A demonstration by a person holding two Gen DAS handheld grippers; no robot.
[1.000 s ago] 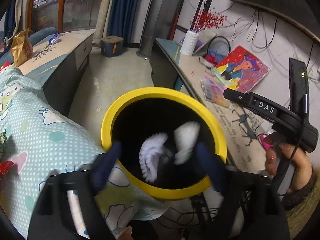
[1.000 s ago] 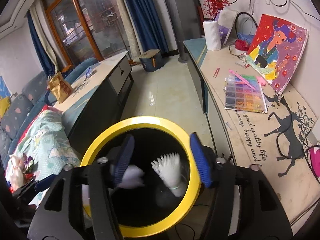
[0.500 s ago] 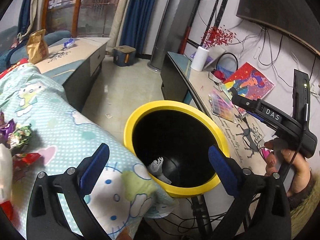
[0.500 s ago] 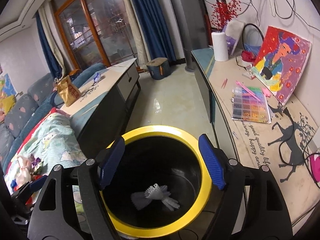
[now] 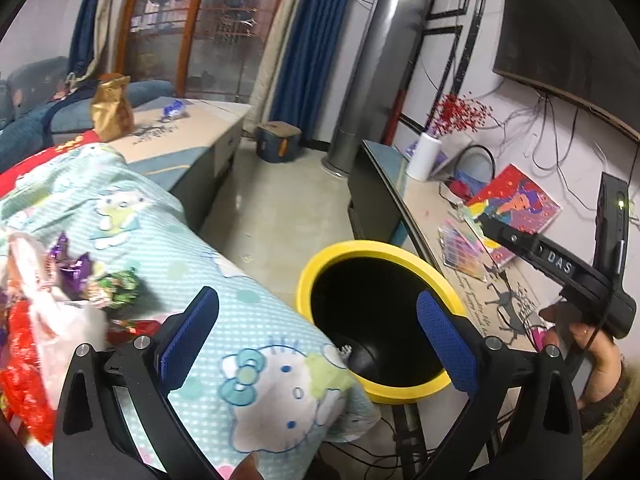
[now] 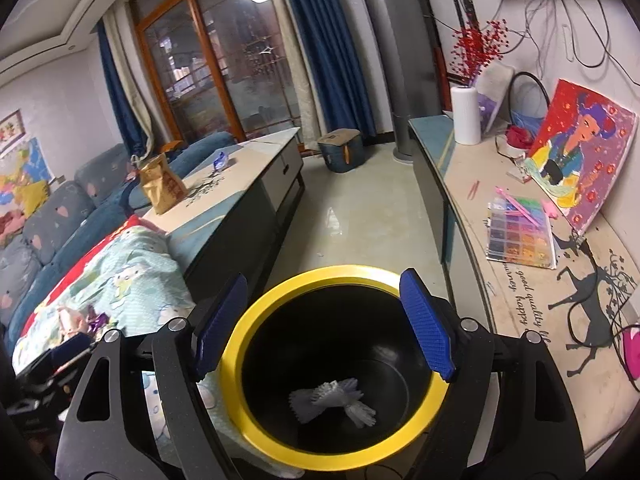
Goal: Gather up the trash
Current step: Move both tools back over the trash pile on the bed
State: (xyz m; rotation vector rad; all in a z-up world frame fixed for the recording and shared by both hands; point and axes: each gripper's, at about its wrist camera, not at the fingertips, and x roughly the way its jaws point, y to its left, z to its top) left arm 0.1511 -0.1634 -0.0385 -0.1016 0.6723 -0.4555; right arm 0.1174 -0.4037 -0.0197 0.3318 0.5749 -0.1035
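The left gripper (image 5: 318, 334) is standing wide open, with nothing between its blue pads. The right gripper (image 6: 326, 322) has just been opening and is holding nothing too. White paper cupcake liners (image 6: 334, 400) are lying at the bottom of the yellow-rimmed bin (image 6: 256, 436), low in the frame. Candy wrappers (image 5: 92, 280) are sitting on the cartoon-cat blanket (image 5: 248, 344) at the left.

Both wrist views look steeply down, near, sharing the yellow-rimmed bin (image 5: 382, 316) (image 6: 336, 364).
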